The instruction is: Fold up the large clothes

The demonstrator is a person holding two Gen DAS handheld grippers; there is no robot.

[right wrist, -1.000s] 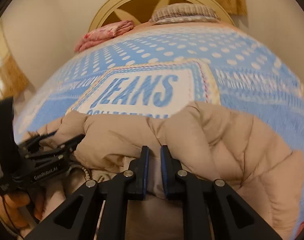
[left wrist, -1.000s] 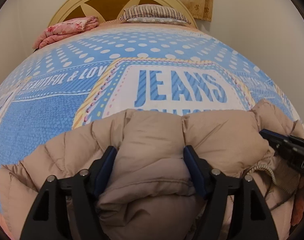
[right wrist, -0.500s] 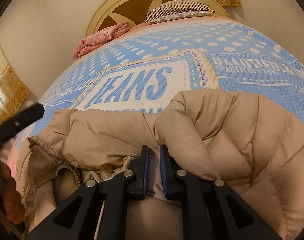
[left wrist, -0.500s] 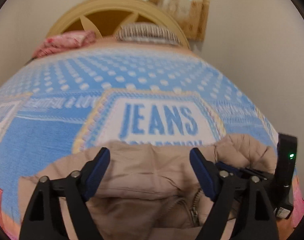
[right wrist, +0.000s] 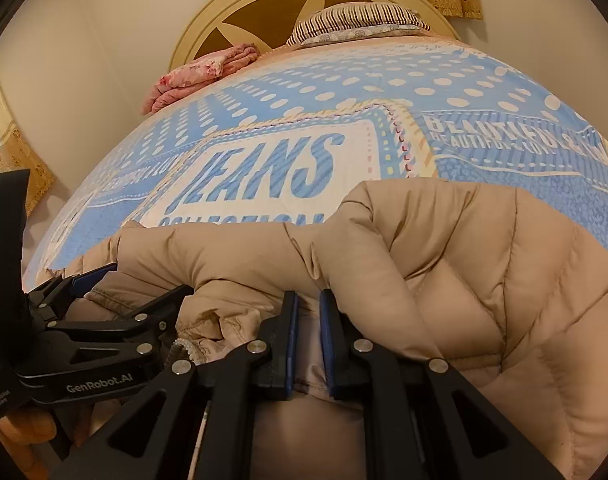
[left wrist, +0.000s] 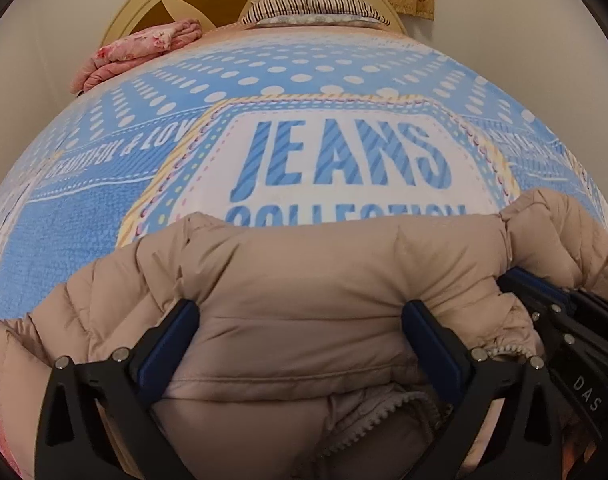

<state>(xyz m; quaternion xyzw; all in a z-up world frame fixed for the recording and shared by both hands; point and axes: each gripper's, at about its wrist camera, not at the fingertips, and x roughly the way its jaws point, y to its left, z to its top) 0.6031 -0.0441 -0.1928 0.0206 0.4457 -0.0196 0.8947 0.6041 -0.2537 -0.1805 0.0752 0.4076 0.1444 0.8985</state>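
Beige puffer jacket lies bunched at the near end of the bed, on the blue "JEANS" bedspread, w/ most of the bed beyond it bare. Right gripper is clenched on a thin pinch of jacket fabric near the zipper edge, pads nearly meeting w/ cloth between; prob. holding that side as an anchor so the layer doesn't slide while the other side gets reset. Left gripper is opening, jaws very wide, straddling a fat quilted roll; fabric sits between the pads but they don't seem to be squeezing it, so that side reads as let go. Zipper teeth show just below, so the front edge is folded in toward the near side. Room: far edge of jacket stops short of the "COLLECTION" lettering, lots of open spread toward the striped pillow and pink folded blanket, both well apart. Grippers sit close together, left one's fingers just beside the right in the right wrist view, so sideways moves are tight.
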